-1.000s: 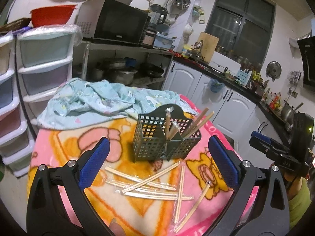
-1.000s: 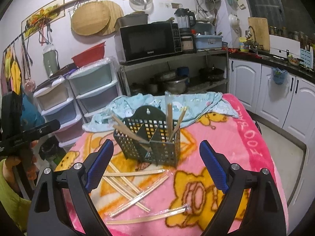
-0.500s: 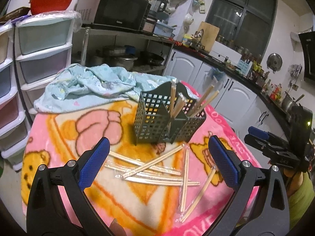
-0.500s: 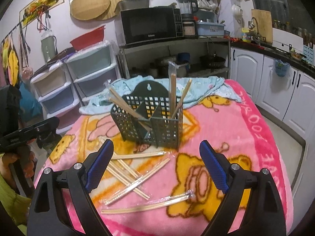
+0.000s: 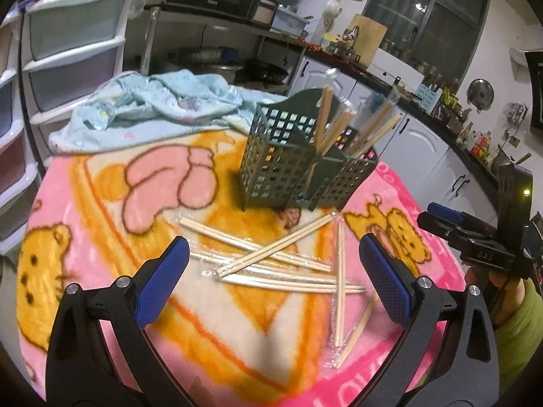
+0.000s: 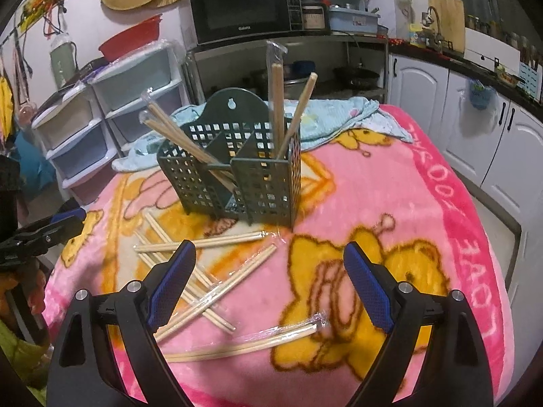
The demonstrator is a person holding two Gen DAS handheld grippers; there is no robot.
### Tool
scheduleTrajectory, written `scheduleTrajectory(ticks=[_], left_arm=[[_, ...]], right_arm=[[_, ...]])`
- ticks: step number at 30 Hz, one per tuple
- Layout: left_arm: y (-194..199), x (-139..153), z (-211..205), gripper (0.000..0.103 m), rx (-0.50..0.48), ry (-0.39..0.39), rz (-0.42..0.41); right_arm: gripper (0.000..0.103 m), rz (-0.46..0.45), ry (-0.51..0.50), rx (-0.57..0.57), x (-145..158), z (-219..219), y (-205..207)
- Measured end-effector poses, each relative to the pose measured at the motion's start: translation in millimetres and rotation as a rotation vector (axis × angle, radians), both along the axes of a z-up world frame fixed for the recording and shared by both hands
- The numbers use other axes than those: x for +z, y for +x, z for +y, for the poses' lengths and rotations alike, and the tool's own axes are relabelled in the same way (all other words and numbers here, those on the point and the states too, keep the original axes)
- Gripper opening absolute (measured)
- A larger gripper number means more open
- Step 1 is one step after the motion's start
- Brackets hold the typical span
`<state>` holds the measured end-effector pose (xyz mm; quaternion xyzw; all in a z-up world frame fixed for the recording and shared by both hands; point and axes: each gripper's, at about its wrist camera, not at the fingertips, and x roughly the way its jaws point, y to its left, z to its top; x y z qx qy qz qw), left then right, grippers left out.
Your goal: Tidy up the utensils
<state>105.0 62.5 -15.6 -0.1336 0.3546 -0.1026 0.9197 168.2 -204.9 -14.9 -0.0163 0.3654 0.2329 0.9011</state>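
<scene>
A dark green perforated utensil basket (image 5: pixel 305 173) stands on a pink cartoon blanket (image 5: pixel 101 203), with several wrapped chopstick pairs upright in it; it also shows in the right wrist view (image 6: pixel 237 169). Several wrapped chopstick pairs (image 5: pixel 271 257) lie scattered on the blanket in front of it, also in the right wrist view (image 6: pixel 203 271). One pair (image 6: pixel 251 341) lies apart near the front. My left gripper (image 5: pixel 275 268) is open and empty above the loose chopsticks. My right gripper (image 6: pixel 269 279) is open and empty, just right of the pile.
A light blue cloth (image 5: pixel 149 108) is bunched behind the basket. Plastic drawers (image 5: pixel 68 51) stand left of the table, white cabinets (image 6: pixel 475 129) to the right. A microwave (image 6: pixel 241 10) sits on a shelf behind. The blanket's front edge (image 6: pixel 305 396) is close.
Both grippers have moved down and closer to the table; the basket and the scattered chopsticks loom larger. Nothing on the table has moved, and both grippers stay open.
</scene>
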Motion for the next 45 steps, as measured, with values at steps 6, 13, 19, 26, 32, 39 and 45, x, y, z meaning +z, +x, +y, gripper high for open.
scheduleTrajectory(ticks=[6, 13, 19, 26, 32, 39, 45], left_arm=[[8.0, -13.8, 4.7, 0.092, 0.017, -0.001, 0.037], [18.2, -29.6, 21.5, 0.092, 0.061, -0.008, 0.084], [24.4, -37.9, 36.4, 0.090, 0.087, -0.053, 0.115], [37.6, -53.3, 51.3, 0.078, 0.109, -0.132, 0.171], [50.6, -70.4, 65.2, 0.069, 0.142, -0.212, 0.241], [63.0, -90.2, 78.8, 0.056, 0.176, -0.303, 0.295], [65.3, -91.5, 78.5, 0.044, 0.188, -0.300, 0.297]], right_arm=[[0.086, 0.023, -0.012, 0.003, -11.3, 6.8, 9.6], [0.082, 0.066, -0.037, 0.022, -27.1, 18.1, 19.3], [0.075, 0.131, -0.037, 0.031, -42.0, 25.2, 29.7], [0.062, 0.236, -0.007, 0.004, -63.4, 34.7, 53.4], [0.051, 0.313, -0.007, -0.036, -82.0, 43.7, 73.0], [0.036, 0.352, 0.004, -0.078, -92.4, 40.6, 81.9], [0.029, 0.368, 0.037, -0.095, -95.2, 33.6, 87.0]])
